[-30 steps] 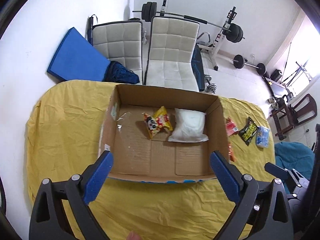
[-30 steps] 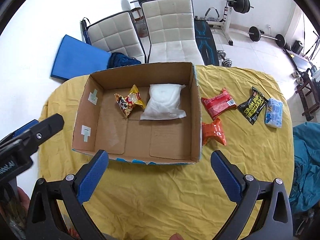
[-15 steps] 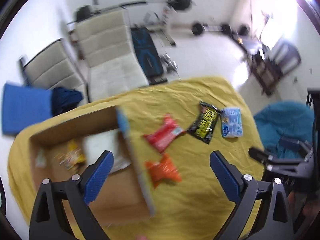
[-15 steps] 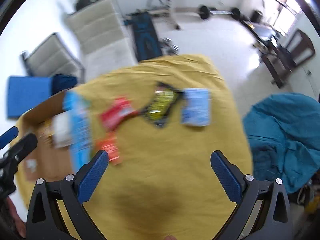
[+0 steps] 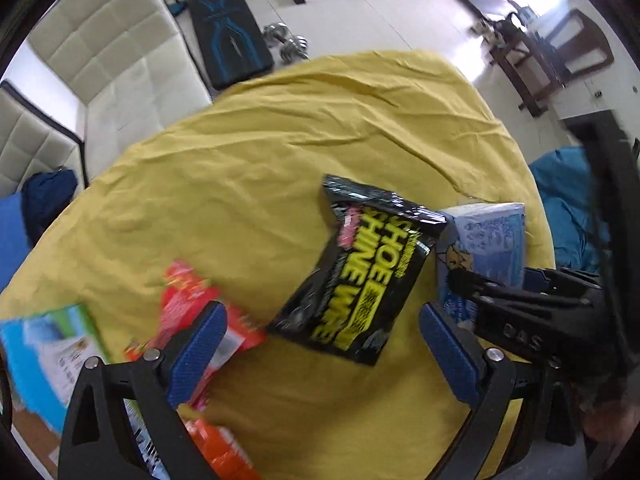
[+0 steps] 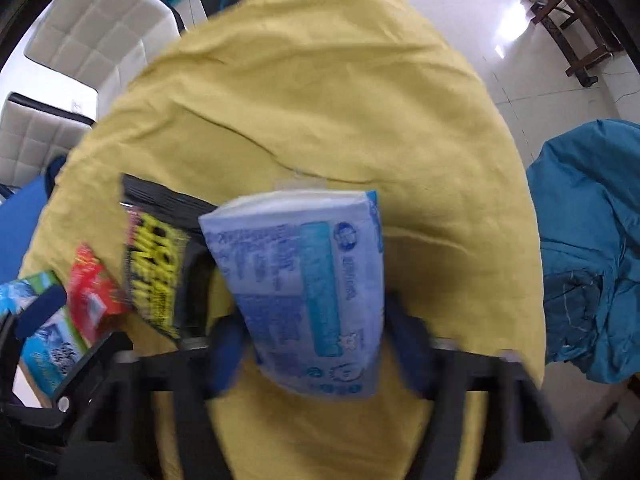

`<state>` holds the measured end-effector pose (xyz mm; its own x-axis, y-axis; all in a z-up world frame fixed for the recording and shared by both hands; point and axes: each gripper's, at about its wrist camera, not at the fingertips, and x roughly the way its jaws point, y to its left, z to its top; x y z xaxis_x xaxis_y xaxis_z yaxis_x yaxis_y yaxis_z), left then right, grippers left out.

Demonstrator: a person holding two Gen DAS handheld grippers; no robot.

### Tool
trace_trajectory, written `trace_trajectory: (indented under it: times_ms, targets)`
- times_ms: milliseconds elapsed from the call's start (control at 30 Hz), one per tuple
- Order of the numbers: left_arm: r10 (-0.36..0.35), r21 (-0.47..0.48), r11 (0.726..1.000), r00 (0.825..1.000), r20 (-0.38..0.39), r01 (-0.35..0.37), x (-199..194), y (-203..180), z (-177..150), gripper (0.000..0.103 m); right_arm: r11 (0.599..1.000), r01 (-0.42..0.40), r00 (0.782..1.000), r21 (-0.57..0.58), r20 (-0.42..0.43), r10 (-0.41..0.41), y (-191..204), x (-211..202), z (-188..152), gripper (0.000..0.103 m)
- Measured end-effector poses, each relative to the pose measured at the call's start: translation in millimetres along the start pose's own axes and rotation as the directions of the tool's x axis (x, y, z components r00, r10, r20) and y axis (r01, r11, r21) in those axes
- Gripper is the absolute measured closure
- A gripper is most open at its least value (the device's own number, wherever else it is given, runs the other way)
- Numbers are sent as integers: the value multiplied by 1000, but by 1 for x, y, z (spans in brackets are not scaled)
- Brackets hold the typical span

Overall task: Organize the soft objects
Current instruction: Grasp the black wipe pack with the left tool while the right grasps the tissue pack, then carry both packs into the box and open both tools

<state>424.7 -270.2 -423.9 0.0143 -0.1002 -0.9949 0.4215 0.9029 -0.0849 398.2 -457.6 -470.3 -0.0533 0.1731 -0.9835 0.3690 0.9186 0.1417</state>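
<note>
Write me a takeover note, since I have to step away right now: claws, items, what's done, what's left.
Right claw: closing around the blue tissue pack; firm grip unclear through blur.
Left claw: open, empty, above the black shoe shine wipes pack.
Red packet and orange packet lie on the yellow cloth beside the cardboard box.
Done: none of these four is boxed.
Left: box the tissue pack, wipes, red and orange packets.

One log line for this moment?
right gripper: closing around light-blue tissue pack | left gripper: open over black shoe-shine wipes packet
</note>
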Motion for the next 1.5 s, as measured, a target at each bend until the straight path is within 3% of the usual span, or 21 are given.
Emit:
trace_trajectory:
  times_ms: [233, 300, 333, 367, 467, 600, 733, 933, 1000, 1067, 1300, 1500]
  targets:
    - [62, 101, 994, 993, -101, -52, 45, -33, 17, 7, 999, -25, 1000, 39, 10, 24, -43, -17, 8, 57]
    - [39, 82, 996, 992, -122, -29, 53, -35, 17, 25, 998, -43, 999, 46, -13, 43, -50, -13, 10, 57]
    - [39, 69, 997, 993, -111, -31, 52, -36, 18, 29, 998, -49, 999, 45, -20, 50, -54, -11, 13, 57]
    - [36, 60, 998, 996, -86, -31, 49, -37, 18, 40, 998, -50, 998, 44, -23, 51, -56, -9, 14, 57]
    - [-10, -23, 1000, 997, -73, 8, 36, -33, 11, 50, 997, -62, 998, 49, -29, 64, -61, -8, 16, 58]
    - [-54, -132, 990, 996, -77, 43, 28, -28, -13, 50, 996, -86, 995, 7, -57, 86, -45, -7, 4, 62]
    - [-27, -170, 985, 996, -89, 12, 41, -30, -34, 50, 996, -56, 994, -65, -96, 50, -27, -1, -19, 61]
    - [-10, -189, 982, 998, -54, 0, 40, -42, -36, 48, 998, -8, 997, -66, -83, 3, -16, 14, -23, 57]
    - [-13, -197, 980, 999, -40, 5, 39, -47, -42, 49, 998, -5, 997, -67, -75, 0, -13, 14, -25, 62]
    - [-12, -202, 979, 1000, -19, 8, 36, -28, -44, 51, 998, -15, 998, -64, -68, 11, -13, 12, -29, 68]
    - [-11, -222, 974, 996, 90, 30, -15, -12, -75, 51, 995, -17, 1000, -101, 9, 18, 2, -26, -55, 73]
    - [-15, -210, 976, 977, 212, 60, -85, 8, -121, 51, 986, -71, 993, -153, 79, 83, 31, -77, -97, 73]
